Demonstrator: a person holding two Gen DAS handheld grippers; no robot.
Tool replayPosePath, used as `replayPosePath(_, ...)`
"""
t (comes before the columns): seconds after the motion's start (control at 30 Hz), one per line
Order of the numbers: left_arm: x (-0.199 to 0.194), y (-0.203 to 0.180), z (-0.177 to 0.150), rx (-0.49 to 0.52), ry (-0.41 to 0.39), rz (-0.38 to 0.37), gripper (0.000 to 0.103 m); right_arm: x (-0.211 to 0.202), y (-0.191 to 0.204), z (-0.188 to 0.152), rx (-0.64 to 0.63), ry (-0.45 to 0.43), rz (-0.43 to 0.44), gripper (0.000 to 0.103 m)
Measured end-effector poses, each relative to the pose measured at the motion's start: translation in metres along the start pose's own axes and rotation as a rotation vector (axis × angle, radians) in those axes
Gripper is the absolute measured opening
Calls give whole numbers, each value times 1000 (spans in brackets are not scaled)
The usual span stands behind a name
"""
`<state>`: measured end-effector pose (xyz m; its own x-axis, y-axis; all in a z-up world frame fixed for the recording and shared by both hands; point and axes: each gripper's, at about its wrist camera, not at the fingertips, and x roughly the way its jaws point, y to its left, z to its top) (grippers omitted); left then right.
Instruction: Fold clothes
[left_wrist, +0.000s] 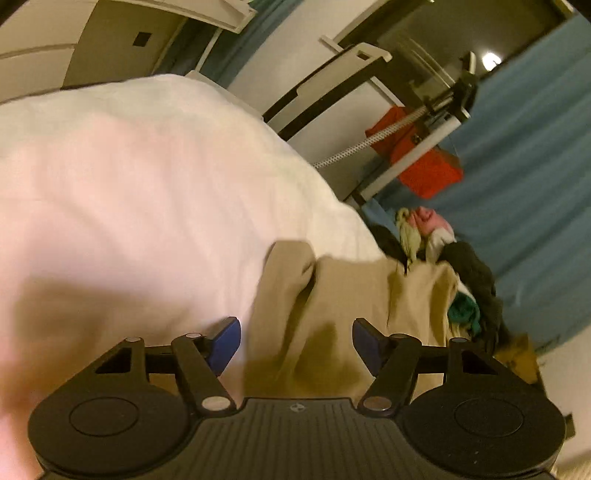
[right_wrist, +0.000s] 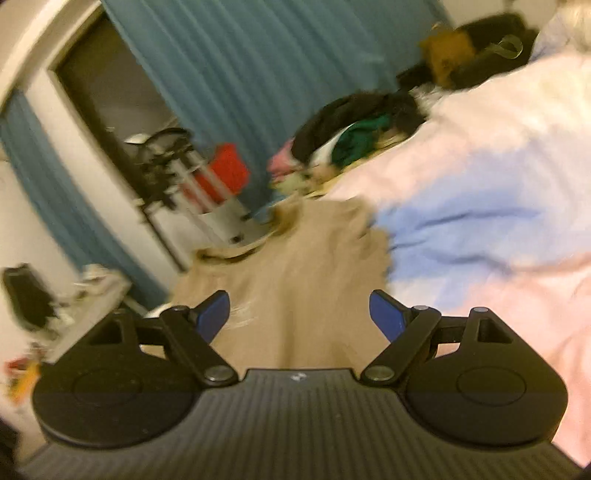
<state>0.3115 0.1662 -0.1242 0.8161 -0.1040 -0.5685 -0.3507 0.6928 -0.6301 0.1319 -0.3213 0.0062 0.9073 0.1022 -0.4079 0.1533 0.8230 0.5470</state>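
The left gripper (left_wrist: 295, 341) and right gripper (right_wrist: 297, 314) both had their blue-padded fingers spread apart, grasping nothing. A crumpled beige cloth garment (left_wrist: 343, 306) (right_wrist: 291, 266) lay on the white quilted bed cover (left_wrist: 147, 177), beside a heap of dark, green and pink clothes (right_wrist: 354, 129)

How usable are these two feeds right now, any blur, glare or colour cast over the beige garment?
Left wrist view: mostly sharp, warm yellow cast, the beige garment readable, the white bedding overexposed with a dark shadow patch near the left hand-held gripper. Right wrist view: heavy motion blur smears the garment's edges and the clothes pile; fisheye bends the blue curtain.
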Motion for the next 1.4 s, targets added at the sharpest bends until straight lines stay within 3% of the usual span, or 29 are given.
replayPosePath(0.07,14,-10,6,50,28,20,65,7,-8,1,21,1,-9,86)
replayPosePath(0.13,22,-23,15,152,53,60,47,9,-11,1,56,4,14,86)
replayPosePath(0.2,28,-31,29,213,89,85,17,13,-10,-1,52,16,8,86)
replayPosePath(0.27,29,-36,48,243,123,99,6,18,-7,-5,36,29,-6,86)
replayPosePath(0.33,28,-48,71,332,133,124,4,23,-4,-9,19,43,-19,86)
replayPosePath(0.4,25,-69,92,496,117,171,4,27,2,-11,-5,46,-23,86)
replayPosePath(0.5,19,-100,118,685,1,285,3,31,20,-14,-101,-14,-53,85)
replayPosePath(0.57,20,-114,132,759,-84,350,4,31,34,-16,-178,-80,-85,85)
replayPosePath(0.63,28,-115,135,767,-104,369,4,33,43,-16,-221,-118,-99,85)
replayPosePath(0.73,36,-103,123,754,-103,333,8,38,47,-18,-257,-118,-103,85)
replayPosePath(0.9,25,-70,98,655,-86,263,60,49,45,-20,-254,-81,-79,85)
replayPosePath(0.93,18,-65,93,660,-90,254,63,51,45,-20,-255,-78,-73,85)
replayPosePath(1.13,-20,-50,64,654,-108,219,69,52,47,-24,-253,-82,-37,85)
replayPosePath(1.4,-139,-89,-26,716,-148,68,76,36,51,-23,-251,-91,-16,85)
